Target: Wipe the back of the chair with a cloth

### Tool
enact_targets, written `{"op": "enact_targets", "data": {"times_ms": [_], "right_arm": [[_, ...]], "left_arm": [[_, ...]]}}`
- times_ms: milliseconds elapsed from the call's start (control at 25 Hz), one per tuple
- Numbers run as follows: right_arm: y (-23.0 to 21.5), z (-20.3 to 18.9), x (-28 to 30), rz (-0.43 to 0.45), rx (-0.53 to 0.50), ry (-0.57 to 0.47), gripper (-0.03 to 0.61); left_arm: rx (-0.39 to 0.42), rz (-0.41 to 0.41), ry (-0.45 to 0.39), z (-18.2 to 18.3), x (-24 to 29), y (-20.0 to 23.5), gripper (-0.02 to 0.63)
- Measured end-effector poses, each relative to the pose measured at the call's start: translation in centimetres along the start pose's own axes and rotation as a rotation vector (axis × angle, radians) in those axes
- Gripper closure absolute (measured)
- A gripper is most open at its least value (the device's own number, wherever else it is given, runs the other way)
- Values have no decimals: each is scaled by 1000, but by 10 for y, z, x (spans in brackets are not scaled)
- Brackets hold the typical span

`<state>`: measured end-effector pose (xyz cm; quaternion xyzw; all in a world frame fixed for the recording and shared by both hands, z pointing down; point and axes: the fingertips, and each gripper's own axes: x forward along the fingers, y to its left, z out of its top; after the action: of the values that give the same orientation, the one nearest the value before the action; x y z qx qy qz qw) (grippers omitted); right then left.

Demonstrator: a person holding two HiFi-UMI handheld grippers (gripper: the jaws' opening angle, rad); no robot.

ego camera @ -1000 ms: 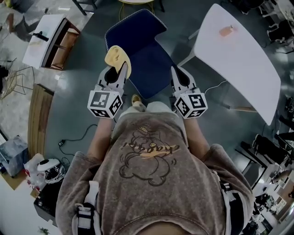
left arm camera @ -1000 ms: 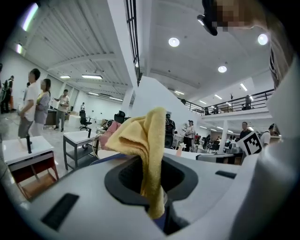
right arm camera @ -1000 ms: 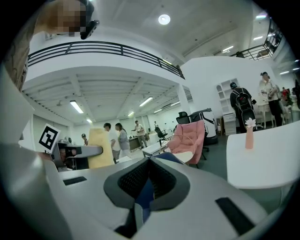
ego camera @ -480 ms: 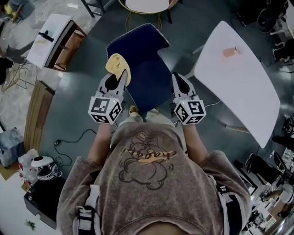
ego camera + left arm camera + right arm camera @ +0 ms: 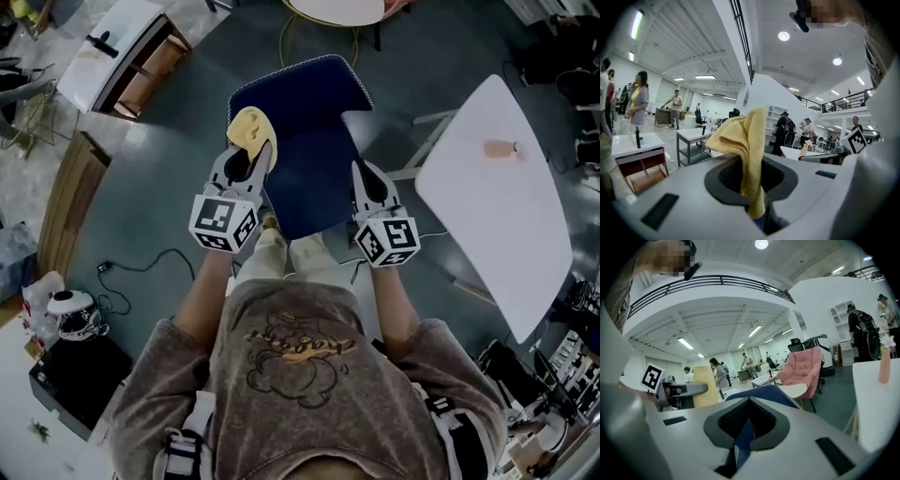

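Chair back (image 5: 298, 84) lies ahead of both grippers, its top edge running roughly left-right in the head view. Cloth (image 5: 249, 131) is pinched in the left gripper (image 5: 246, 161) and bunched above the jaws, at the back's left side; can't tell if it touches. Left is nearer, so I'd expect a sweep forward and right. Right gripper (image 5: 364, 180) is low on the right, jaws nearly together and empty, with only blue showing through the slit.

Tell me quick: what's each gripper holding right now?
Left tongs: shut on the yellow cloth.
Right tongs: shut, nothing held; only the blue chair shows through the slit.
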<state>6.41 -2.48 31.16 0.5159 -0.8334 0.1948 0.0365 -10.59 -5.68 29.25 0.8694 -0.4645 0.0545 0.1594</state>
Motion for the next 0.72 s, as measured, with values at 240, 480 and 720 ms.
{"op": "enact_targets", "data": {"times_ms": [240, 480, 720], "right_arm": [[-16, -34, 27, 39, 9, 10, 554], [-29, -42, 39, 37, 13, 0, 554], [-38, -45, 45, 40, 1, -3, 552]], "left_arm": [[-22, 83, -6, -40, 15, 22, 557], [-43, 137, 8, -60, 22, 40, 556], [-51, 191, -8, -71, 32, 50, 557]]}}
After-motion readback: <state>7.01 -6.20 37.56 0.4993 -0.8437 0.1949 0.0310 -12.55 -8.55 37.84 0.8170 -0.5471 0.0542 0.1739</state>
